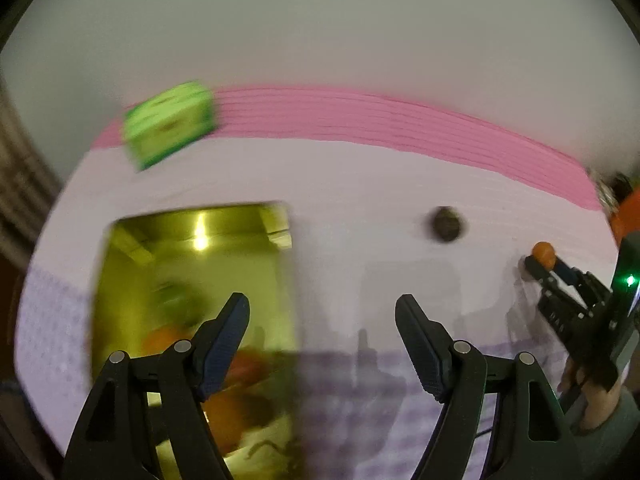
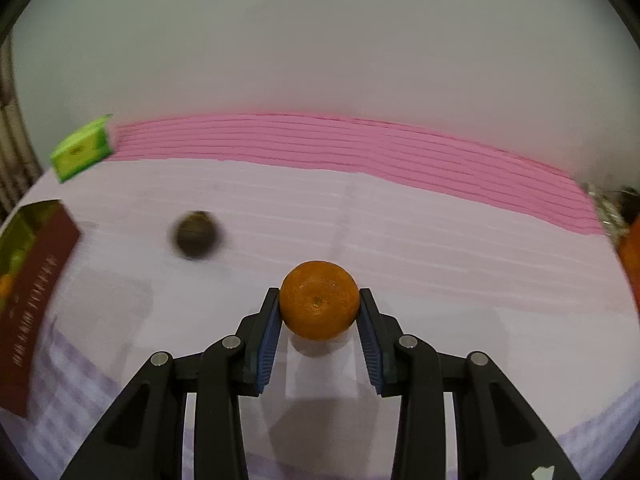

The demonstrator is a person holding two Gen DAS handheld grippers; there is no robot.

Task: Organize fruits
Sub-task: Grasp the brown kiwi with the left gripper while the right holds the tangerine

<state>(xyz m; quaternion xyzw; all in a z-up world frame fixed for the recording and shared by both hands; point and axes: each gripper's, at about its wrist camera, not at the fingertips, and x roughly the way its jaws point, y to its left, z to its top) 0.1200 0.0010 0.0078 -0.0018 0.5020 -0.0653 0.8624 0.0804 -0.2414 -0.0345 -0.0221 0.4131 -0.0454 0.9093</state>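
My right gripper (image 2: 319, 304) is shut on an orange (image 2: 319, 300) just above the pale tablecloth; in the left wrist view the orange (image 1: 543, 254) shows far right in that gripper (image 1: 538, 264). A dark round fruit (image 2: 195, 235) lies on the cloth to its left, also seen in the left wrist view (image 1: 446, 225). My left gripper (image 1: 322, 312) is open and empty, hovering at the right edge of a shiny gold box (image 1: 192, 280) that holds orange and green fruit, blurred.
A green carton (image 1: 170, 124) stands at the back left by a pink striped band (image 1: 380, 124); it also shows in the right wrist view (image 2: 82, 148). The box's dark red side (image 2: 36, 280) is at the left. Something orange (image 2: 632, 256) sits at the far right edge.
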